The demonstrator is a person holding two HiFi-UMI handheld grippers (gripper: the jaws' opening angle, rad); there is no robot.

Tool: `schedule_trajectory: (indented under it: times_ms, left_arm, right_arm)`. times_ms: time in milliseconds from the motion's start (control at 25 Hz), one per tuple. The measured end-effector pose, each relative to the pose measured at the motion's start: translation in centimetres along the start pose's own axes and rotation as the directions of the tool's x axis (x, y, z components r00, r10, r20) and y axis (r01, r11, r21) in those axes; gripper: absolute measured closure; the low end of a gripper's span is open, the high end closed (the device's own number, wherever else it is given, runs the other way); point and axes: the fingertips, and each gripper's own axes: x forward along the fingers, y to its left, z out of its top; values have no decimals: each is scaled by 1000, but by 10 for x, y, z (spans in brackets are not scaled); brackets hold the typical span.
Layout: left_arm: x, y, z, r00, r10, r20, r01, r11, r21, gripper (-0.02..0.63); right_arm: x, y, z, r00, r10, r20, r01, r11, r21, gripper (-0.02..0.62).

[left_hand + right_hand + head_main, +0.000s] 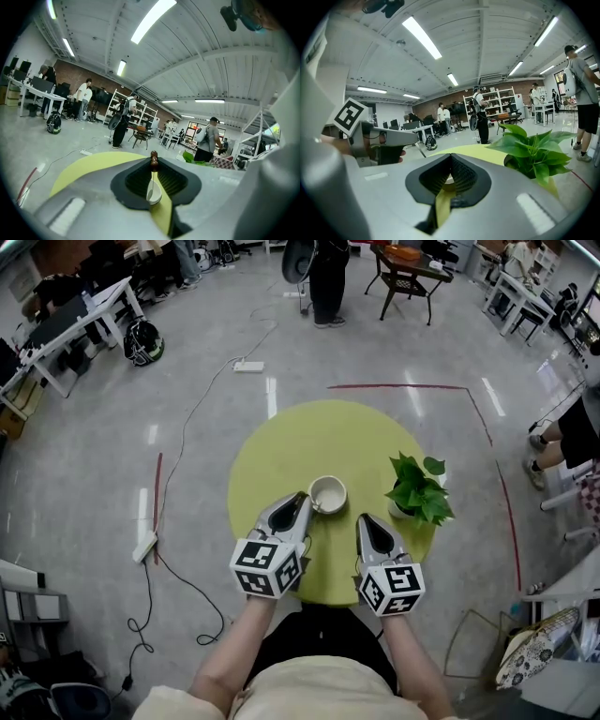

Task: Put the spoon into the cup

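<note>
Grey left gripper (300,498), pointing forward near cup (328,481), clamps spoon (153,192).

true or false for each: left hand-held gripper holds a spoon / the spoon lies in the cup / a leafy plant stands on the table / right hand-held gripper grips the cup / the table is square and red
1. The left hand-held gripper holds a spoon: true.
2. The spoon lies in the cup: false. It is clamped between the left jaws, and the cup looks empty.
3. A leafy plant stands on the table: true, on the cup's right in the head view.
4. The right hand-held gripper grips the cup: false. Its jaws meet with nothing between them.
5. The table is square and red: false. It is round and yellow-green.
</note>
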Motion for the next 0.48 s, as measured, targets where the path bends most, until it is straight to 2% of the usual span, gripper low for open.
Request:
schedule_trajectory:
  times_ms: [480]
  left_arm:
    - [41, 7, -14, 998, 7, -55, -10, 999, -45, 565]
  right_arm:
    - [33, -8, -9, 998, 40, -45, -38, 999, 31, 595]
